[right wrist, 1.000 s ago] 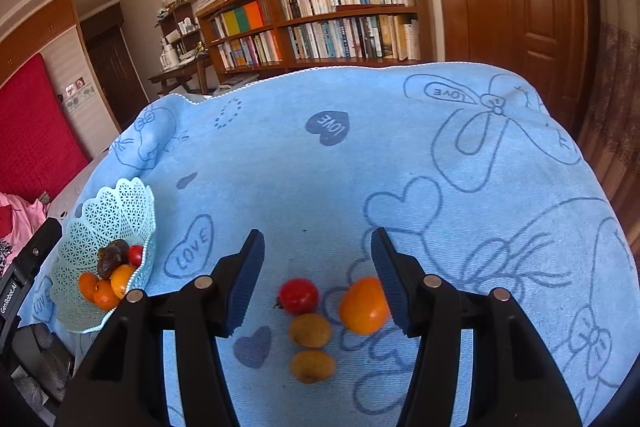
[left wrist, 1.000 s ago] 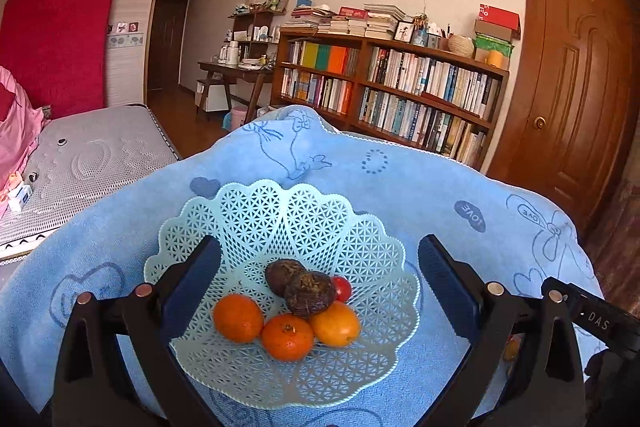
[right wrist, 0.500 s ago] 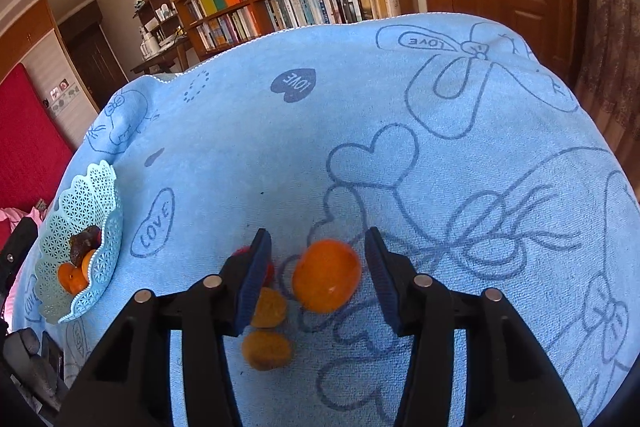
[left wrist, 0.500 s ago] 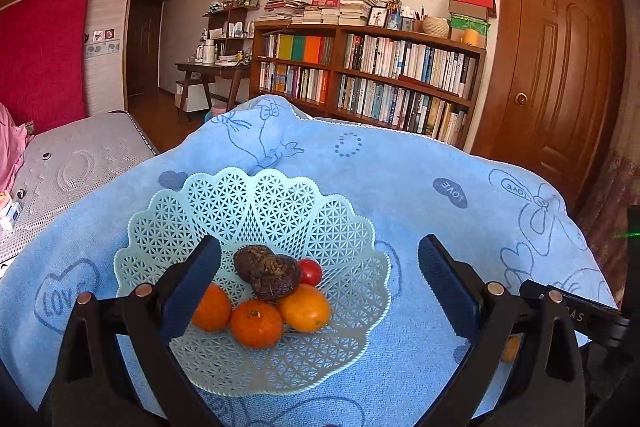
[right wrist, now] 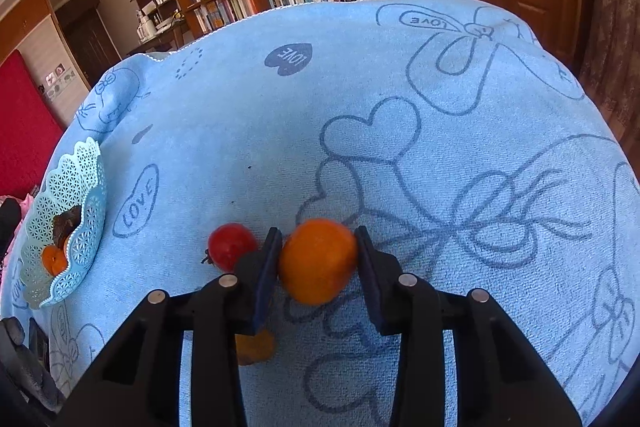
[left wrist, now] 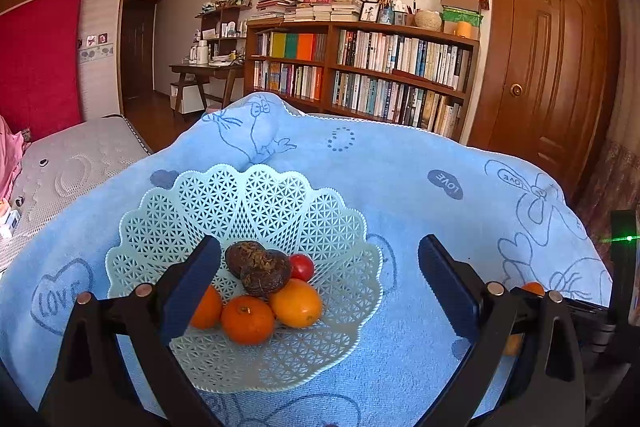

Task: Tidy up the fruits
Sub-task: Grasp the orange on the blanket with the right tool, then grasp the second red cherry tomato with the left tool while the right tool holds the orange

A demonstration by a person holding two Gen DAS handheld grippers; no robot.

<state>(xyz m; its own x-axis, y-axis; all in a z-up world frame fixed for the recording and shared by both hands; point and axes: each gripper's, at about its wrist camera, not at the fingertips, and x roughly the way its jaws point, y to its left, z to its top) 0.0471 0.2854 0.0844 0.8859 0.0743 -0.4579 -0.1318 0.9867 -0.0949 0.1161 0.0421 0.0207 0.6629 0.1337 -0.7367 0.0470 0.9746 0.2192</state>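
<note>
Between the right gripper's [right wrist: 318, 263] pads sits an orange [right wrist: 318, 261], clamped, roundish; left gripper [left wrist: 320, 279] gapes wide over the basket [left wrist: 256, 203]; a yellow fruit [right wrist: 254, 347] half hidden.

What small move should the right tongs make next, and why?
Probably lift straight up. The right tongs appear shut on the orange while it sits on the blue towel, and the basket lies far off to the left.
</note>
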